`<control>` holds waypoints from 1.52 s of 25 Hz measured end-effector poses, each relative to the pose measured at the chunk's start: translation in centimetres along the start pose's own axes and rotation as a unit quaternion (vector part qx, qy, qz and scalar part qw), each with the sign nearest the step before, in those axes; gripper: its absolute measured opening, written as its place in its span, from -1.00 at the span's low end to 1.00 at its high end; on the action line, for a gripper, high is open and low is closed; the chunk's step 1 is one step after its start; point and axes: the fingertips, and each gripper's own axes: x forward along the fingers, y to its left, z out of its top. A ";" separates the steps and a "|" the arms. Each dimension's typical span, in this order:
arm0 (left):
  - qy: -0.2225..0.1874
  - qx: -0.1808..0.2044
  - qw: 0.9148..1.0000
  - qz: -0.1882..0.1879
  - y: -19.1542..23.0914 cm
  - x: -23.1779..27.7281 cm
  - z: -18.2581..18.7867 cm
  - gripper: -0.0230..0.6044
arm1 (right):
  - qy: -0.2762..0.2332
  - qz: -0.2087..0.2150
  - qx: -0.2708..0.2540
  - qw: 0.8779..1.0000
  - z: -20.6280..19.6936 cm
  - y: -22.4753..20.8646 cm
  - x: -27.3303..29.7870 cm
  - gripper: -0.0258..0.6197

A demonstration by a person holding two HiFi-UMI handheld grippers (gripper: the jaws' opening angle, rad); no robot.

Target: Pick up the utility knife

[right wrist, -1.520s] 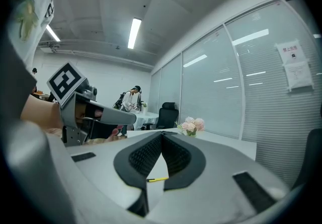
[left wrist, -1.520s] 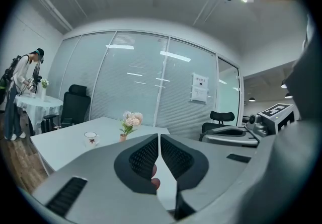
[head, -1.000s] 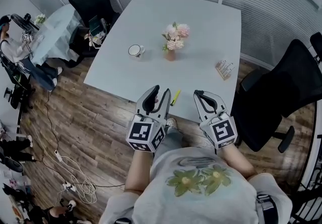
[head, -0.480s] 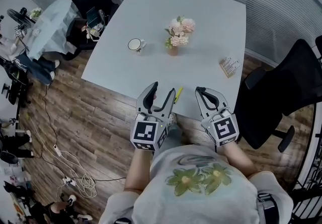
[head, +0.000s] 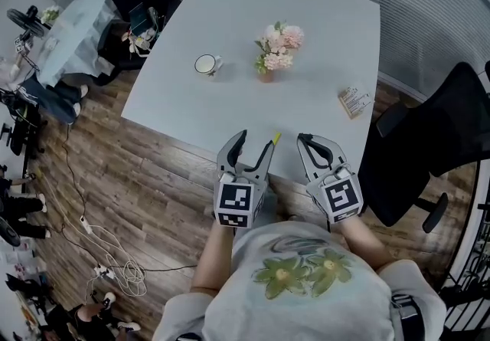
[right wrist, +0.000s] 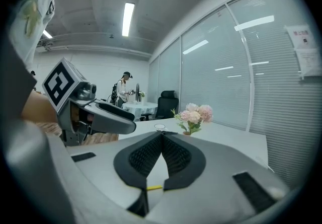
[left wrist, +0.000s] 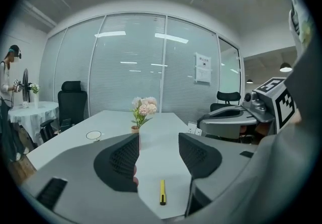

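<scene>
The yellow utility knife (head: 274, 138) lies near the front edge of the white table (head: 230, 102). In the left gripper view the knife (left wrist: 162, 192) lies on the table just below and ahead of the jaws. My left gripper (head: 256, 142) hovers over the table edge, just left of the knife. Its jaws are opening wide, and nothing sits between them (left wrist: 158, 140). My right gripper (head: 305, 140) is to the right of the knife. Its tips meet (right wrist: 162, 136), so it is shut and empty. A sliver of the yellow knife (right wrist: 154, 187) shows through the gap below its pads.
A small pot of pink flowers (head: 276, 52) and a white mug (head: 205, 65) stand mid-table, with a small packet (head: 354, 100) at the right edge. A black office chair (head: 436, 140) is close on the right. Cables (head: 115, 274) lie on the wooden floor at left.
The left gripper's jaws have spread from nearly closed to wide open, and the gripper has shifted right and down toward the knife. The right gripper has hardly moved in the view.
</scene>
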 end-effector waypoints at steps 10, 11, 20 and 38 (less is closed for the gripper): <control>0.051 -0.001 0.999 -0.014 0.3 2.0 -3.7 -0.14 | 0.018 -0.004 0.007 1.000 -0.9 -0.1 1.0 -0.91; 0.055 -0.002 0.998 -0.015 0.3 2.3 -4.1 -0.14 | 0.018 -0.005 0.009 1.000 -0.9 -0.1 1.1 -0.91; 0.107 -0.009 0.994 -0.026 0.0 4.1 -8.3 -0.14 | 0.035 -0.014 0.022 0.999 -2.1 -0.5 1.6 -0.91; 0.166 -0.028 0.985 -0.031 -0.4 6.7 -14.4 -0.30 | 0.060 -0.018 0.036 0.997 -4.1 -0.7 1.9 -0.91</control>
